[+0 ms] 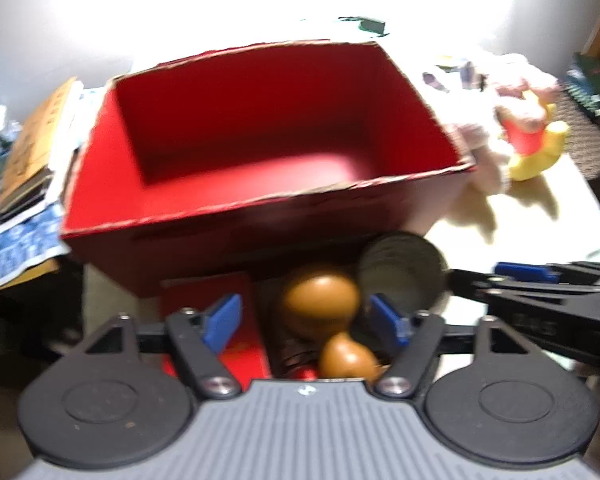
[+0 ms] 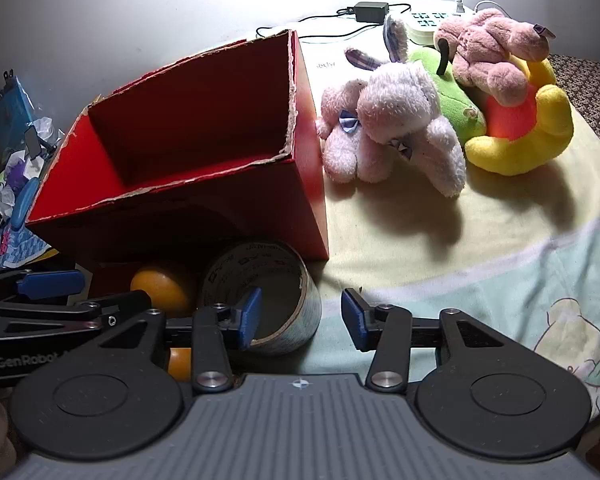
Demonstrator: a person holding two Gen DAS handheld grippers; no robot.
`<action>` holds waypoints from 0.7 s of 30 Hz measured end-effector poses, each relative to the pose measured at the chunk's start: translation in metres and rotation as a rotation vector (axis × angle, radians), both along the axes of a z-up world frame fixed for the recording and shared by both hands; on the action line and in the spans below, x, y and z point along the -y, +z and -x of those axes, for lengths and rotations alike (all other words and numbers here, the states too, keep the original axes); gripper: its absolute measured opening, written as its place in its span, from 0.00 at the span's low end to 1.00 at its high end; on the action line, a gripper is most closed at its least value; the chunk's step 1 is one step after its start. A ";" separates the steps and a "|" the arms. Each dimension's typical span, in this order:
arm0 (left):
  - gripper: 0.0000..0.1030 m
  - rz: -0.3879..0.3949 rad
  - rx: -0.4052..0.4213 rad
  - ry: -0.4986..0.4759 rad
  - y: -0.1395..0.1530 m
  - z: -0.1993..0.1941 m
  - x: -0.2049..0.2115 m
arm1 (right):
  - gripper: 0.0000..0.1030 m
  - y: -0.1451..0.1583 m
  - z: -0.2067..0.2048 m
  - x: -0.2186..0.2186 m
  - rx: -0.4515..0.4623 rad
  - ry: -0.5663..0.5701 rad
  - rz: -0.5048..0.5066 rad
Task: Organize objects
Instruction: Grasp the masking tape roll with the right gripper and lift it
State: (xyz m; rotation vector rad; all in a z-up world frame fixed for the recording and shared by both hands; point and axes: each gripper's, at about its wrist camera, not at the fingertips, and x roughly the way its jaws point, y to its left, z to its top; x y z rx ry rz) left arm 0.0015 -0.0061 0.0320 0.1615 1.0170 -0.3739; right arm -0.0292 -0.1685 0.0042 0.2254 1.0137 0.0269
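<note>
The tape roll (image 2: 260,300) sits low in the middle, beside the red box (image 2: 172,152). The right gripper (image 2: 300,316) has its fingers apart, one inside the ring, not squeezing. It looks light and stiff, so pinch its wall; the left gripper (image 1: 304,320) stands open around the wooden maraca (image 1: 320,300).

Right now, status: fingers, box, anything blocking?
Left gripper open around orange maraca. Right gripper open, one finger inside tape roll. Red box empty. Plush toys beside it, clear.
</note>
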 end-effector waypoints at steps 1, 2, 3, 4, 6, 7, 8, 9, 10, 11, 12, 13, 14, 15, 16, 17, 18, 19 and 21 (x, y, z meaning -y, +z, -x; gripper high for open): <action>0.55 0.028 -0.007 -0.014 0.001 -0.001 0.001 | 0.42 -0.001 -0.001 0.000 -0.001 0.000 0.000; 0.51 0.065 -0.019 -0.032 0.002 0.000 0.001 | 0.41 -0.002 -0.002 0.001 -0.004 0.001 -0.001; 0.51 0.083 -0.027 -0.046 0.002 0.001 0.002 | 0.39 -0.004 -0.004 0.001 -0.003 0.001 -0.007; 0.48 0.109 -0.039 -0.061 0.001 0.000 0.002 | 0.37 -0.006 -0.005 0.002 -0.007 0.000 -0.011; 0.45 0.153 -0.064 -0.091 -0.001 -0.001 0.004 | 0.34 -0.009 -0.008 0.004 -0.018 0.002 -0.027; 0.45 0.178 -0.071 -0.103 -0.001 -0.002 0.004 | 0.33 -0.011 -0.010 0.005 -0.025 0.003 -0.037; 0.45 0.200 -0.078 -0.111 -0.002 -0.003 0.004 | 0.32 -0.013 -0.011 0.005 -0.032 0.004 -0.044; 0.45 0.212 -0.088 -0.119 -0.003 -0.006 0.005 | 0.32 -0.015 -0.013 0.005 -0.039 0.005 -0.050; 0.45 0.230 -0.097 -0.128 -0.003 -0.008 0.005 | 0.31 -0.017 -0.015 0.006 -0.046 0.006 -0.056; 0.45 0.244 -0.104 -0.135 -0.004 -0.010 0.007 | 0.30 -0.018 -0.017 0.006 -0.057 0.008 -0.061; 0.45 0.254 -0.110 -0.144 -0.006 -0.012 0.008 | 0.28 -0.020 -0.019 0.006 -0.061 0.010 -0.066; 0.45 0.260 -0.117 -0.148 -0.007 -0.015 0.010 | 0.27 -0.023 -0.020 0.007 -0.066 0.012 -0.073; 0.43 0.268 -0.127 -0.136 -0.010 -0.018 0.014 | 0.24 -0.024 -0.022 0.007 -0.074 0.014 -0.081; 0.43 0.265 -0.139 -0.132 -0.012 -0.020 0.016 | 0.23 -0.026 -0.024 0.008 -0.078 0.012 -0.083; 0.43 0.263 -0.151 -0.131 -0.014 -0.023 0.017 | 0.22 -0.028 -0.025 0.009 -0.082 0.008 -0.083; 0.43 0.263 -0.169 -0.128 -0.017 -0.025 0.018 | 0.18 -0.029 -0.027 0.010 -0.083 0.006 -0.076; 0.43 0.265 -0.187 -0.129 -0.020 -0.028 0.018 | 0.14 -0.031 -0.028 0.012 -0.088 0.005 -0.075; 0.43 0.267 -0.199 -0.131 -0.023 -0.030 0.019 | 0.11 -0.032 -0.029 0.013 -0.096 0.004 -0.085; 0.43 0.267 -0.220 -0.129 -0.029 -0.035 0.020 | 0.09 -0.033 -0.029 0.015 -0.100 -0.001 -0.108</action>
